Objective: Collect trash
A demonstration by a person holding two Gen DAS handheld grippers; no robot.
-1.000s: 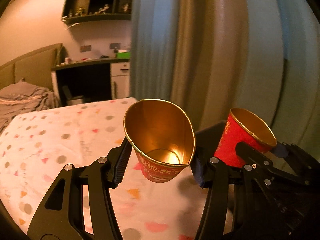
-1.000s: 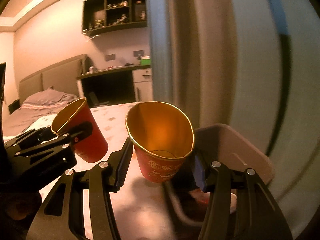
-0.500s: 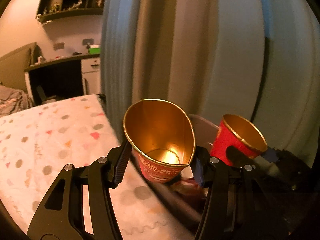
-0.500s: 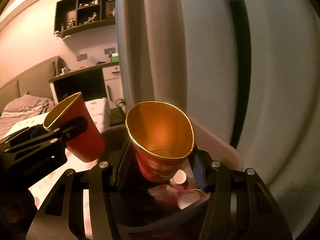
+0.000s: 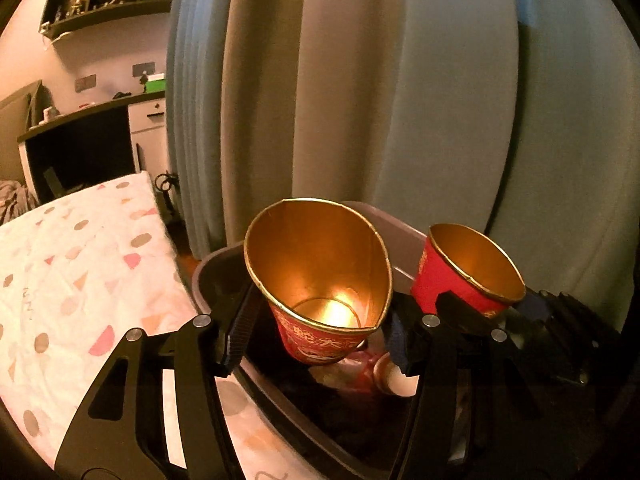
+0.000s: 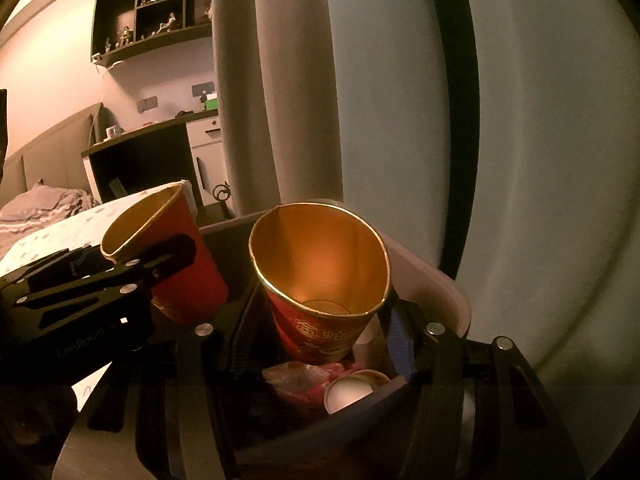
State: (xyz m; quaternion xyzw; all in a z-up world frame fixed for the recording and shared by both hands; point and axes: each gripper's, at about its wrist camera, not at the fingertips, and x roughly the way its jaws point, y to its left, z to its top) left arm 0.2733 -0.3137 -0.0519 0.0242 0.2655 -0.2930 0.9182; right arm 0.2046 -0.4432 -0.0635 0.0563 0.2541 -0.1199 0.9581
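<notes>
A red paper cup (image 5: 320, 272) with a gold inside sits between the fingers of my left gripper (image 5: 316, 328), squeezed oval and mouth up. My right gripper (image 6: 320, 332) holds a second red cup (image 6: 320, 272) the same way; its jaws are opening slightly, with that cup still between the pads. Both cups hang side by side over the grey trash bin (image 6: 440, 292), whose rim (image 5: 208, 276) shows under them. In the left wrist view the right gripper's cup (image 5: 472, 272) is at the right. In the right wrist view the left gripper's cup (image 6: 168, 248) is at the left.
Crumpled wrappers and a white cup (image 6: 348, 392) lie inside the bin. A bed with a spotted sheet (image 5: 80, 280) borders the bin on the left. Blue and grey curtains (image 5: 360, 100) hang right behind it. A dark desk (image 6: 140, 152) and wall shelf (image 6: 152, 12) stand far back.
Both grippers swung right, off the bed, and sank with their cups until they hang over the bin. The bin's inside and its trash came into view.
</notes>
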